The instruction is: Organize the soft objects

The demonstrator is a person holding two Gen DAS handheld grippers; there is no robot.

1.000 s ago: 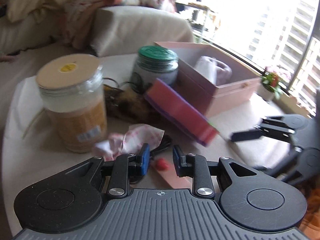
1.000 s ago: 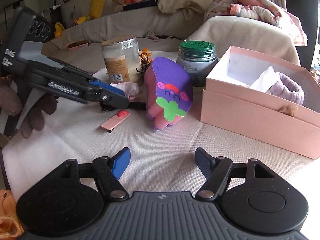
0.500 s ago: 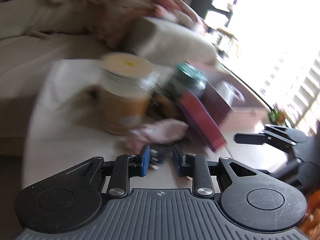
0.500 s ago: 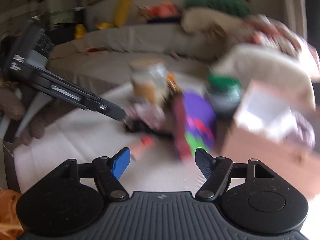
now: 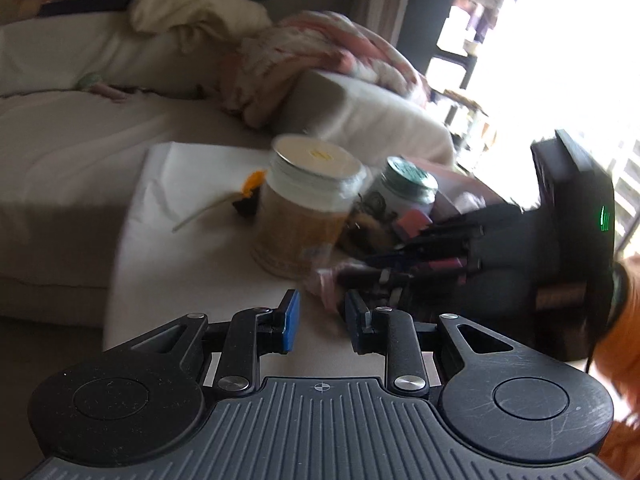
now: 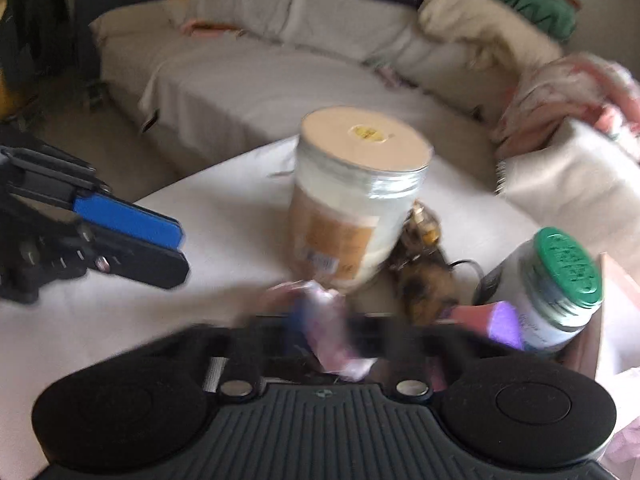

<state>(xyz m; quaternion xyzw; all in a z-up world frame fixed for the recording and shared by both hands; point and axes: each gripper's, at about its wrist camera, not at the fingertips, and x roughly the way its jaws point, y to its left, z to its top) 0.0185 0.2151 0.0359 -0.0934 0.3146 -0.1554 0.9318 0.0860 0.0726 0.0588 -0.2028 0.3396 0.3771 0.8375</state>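
Note:
A crumpled pink-and-white cloth (image 6: 344, 356) sits between the blurred jaws of my right gripper (image 6: 326, 324), which is shut on it just in front of the big jar. In the left wrist view the cloth (image 5: 322, 280) shows at the tips of the right gripper (image 5: 356, 270). My left gripper (image 5: 318, 316) hangs just short of the cloth, its blue pads a narrow gap apart with nothing between them. It also appears as the left gripper (image 6: 176, 248) at the left edge of the right wrist view. A purple-and-pink soft toy (image 6: 500, 316) and a brown furry piece (image 6: 424, 288) lie behind.
A big jar with a beige lid (image 6: 352, 208) and a green-lidded jar (image 6: 556, 284) stand on the white-covered table (image 6: 224, 208). A pink box (image 6: 608, 344) is at the right edge. A sofa with pillows and blankets (image 5: 320, 52) lies beyond. An orange flower stem (image 5: 248, 188) lies left of the big jar.
My right gripper has swung left to the cloth by the big jar and shut on it. My left gripper has drawn back and rolled, its narrow gap unchanged.

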